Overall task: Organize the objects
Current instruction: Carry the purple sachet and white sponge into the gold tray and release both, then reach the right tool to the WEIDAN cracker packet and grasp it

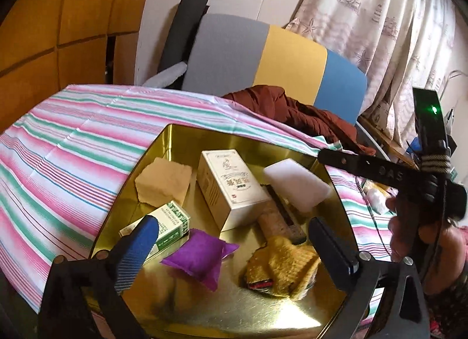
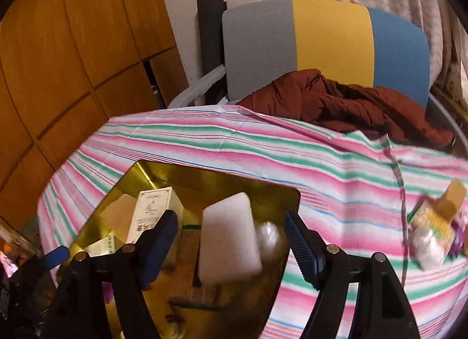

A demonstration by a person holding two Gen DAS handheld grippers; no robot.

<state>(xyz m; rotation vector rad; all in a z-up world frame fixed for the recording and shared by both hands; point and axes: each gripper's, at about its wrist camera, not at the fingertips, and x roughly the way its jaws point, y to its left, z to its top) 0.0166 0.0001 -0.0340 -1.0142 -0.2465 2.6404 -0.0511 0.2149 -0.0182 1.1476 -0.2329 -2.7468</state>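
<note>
A gold metal tray [image 1: 234, 309] sits on the striped cloth and holds a white box [image 1: 231, 187], a green-and-white box [image 1: 166, 225], a tan sponge [image 1: 163, 181], a white foam block [image 1: 295, 185], a purple pouch [image 1: 201, 257], a yellow cloth [image 1: 286, 263] and a wooden brush [image 1: 280, 219]. My left gripper [image 1: 234, 248] is open above the tray, over the purple pouch. My right gripper [image 2: 231, 236] is open, with the white foam block [image 2: 231, 239] lying in the tray [image 2: 131, 175] between its fingers, apart from both.
A pile of small items [image 2: 435, 222] lies on the striped cloth [image 2: 336, 163] at the right. Behind the table stands a grey, yellow and blue chair [image 2: 330, 37] with a brown garment [image 2: 351, 105]. A wooden cabinet [image 2: 73, 46] is at the left.
</note>
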